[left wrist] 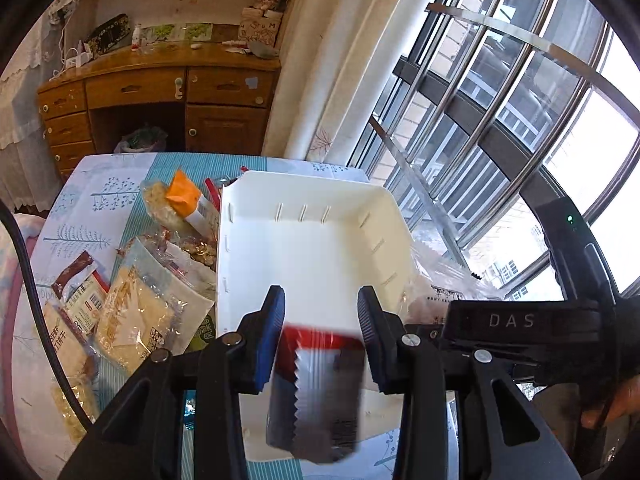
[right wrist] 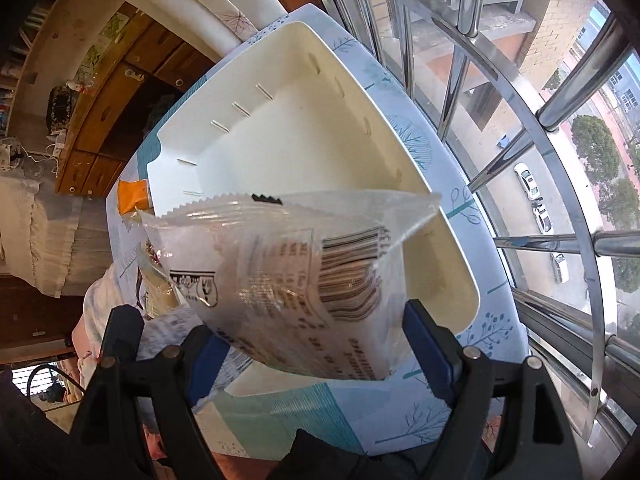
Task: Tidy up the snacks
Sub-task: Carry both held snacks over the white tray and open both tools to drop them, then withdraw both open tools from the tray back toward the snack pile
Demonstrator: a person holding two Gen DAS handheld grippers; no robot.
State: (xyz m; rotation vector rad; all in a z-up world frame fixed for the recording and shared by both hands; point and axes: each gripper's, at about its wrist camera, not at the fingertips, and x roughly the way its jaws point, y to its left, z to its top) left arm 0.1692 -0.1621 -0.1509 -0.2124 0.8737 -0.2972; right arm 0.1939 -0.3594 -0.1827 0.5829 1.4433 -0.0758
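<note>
A light, crinkly silver-and-red snack packet [left wrist: 316,396] is pinched low in the closed left hand-held gripper [left wrist: 321,308], hanging over the near edge of the empty white bin [left wrist: 308,196]. A clear barcoded snack bag [right wrist: 280,276], soft and slippery, is clamped by the wide-set right hand-held gripper [right wrist: 308,344] above the bin; sealed edges are judged the safest hold (contents may crumble). Loose snacks [left wrist: 132,312] lie at nine o'clock of the bin on the tree-patterned table [left wrist: 100,196], a barred window [left wrist: 500,120] at three.
</note>
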